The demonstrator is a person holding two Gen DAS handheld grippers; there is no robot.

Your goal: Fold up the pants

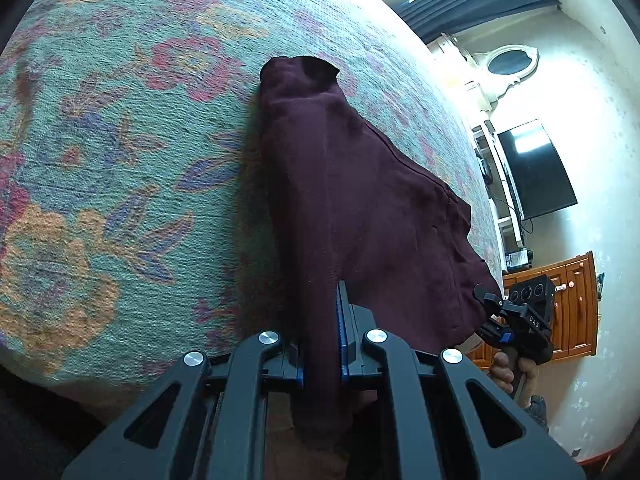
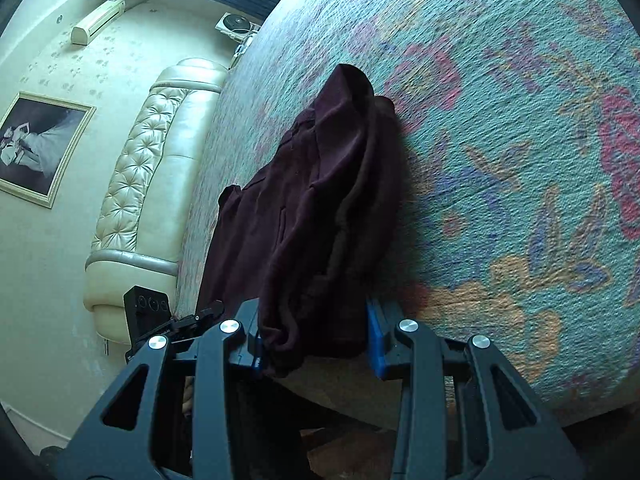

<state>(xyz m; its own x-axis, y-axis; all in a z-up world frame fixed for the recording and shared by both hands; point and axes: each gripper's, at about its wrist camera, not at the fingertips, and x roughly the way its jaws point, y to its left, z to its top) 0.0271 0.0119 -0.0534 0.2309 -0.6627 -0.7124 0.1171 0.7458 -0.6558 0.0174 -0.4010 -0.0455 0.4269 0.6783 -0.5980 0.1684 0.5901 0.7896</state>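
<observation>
Left wrist view is showing the left gripper (image 1: 320,344) pinching a narrow fold of the maroon pants (image 1: 360,184), which are lying on the floral bedspread (image 1: 120,160) near its edge. The right gripper (image 2: 314,344) is clamping a thicker bunch at the other near corner. Uneven pulling is likely risking a skewed fold, or the bulkier bunch slipping free. The pants' long axis is running away from both grippers, tapering toward the far end.

"DAS" printed white on right gripper (image 1: 486,300) body; nothing else legible.
</observation>
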